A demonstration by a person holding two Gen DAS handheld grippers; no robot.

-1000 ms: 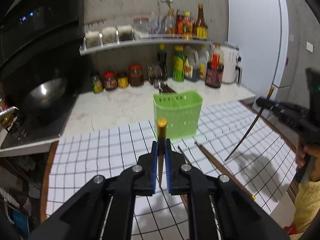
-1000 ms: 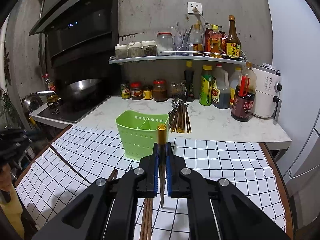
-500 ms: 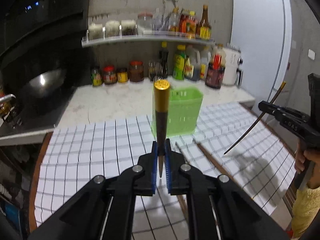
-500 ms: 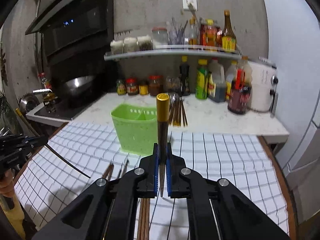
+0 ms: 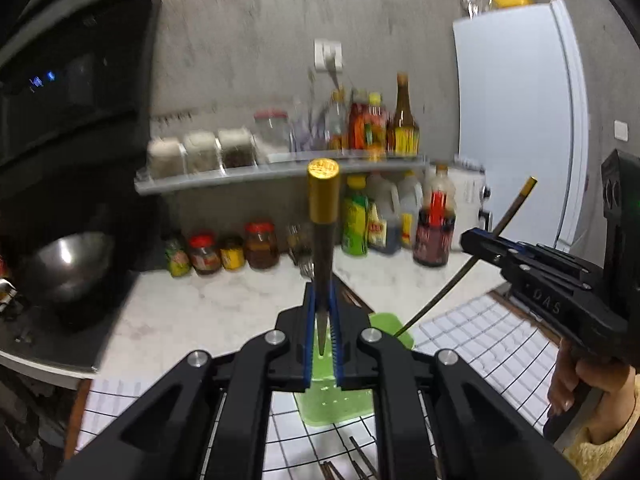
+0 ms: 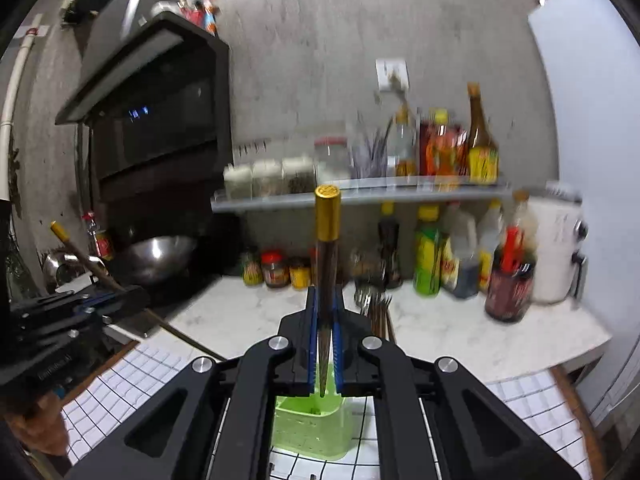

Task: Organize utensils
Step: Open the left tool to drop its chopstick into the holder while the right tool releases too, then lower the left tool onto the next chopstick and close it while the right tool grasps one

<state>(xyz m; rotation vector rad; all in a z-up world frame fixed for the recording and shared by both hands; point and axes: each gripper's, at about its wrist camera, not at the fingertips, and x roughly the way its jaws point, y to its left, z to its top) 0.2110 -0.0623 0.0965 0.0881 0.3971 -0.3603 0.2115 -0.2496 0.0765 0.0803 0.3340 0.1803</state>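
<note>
Both grippers, left gripper and right gripper, are clamped on one thin chopstick each, above the green basket; we think these sticks are light, stiff, slippery, best held low

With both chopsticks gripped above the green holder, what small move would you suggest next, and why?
Probably lower both tips into the green utensil holder before letting go. The left tongs and right tongs are each shut on a gold-capped chopstick, tips pointing down, with the holder's open top showing just below them. Neither tip looks clearly inside it yet.
</note>
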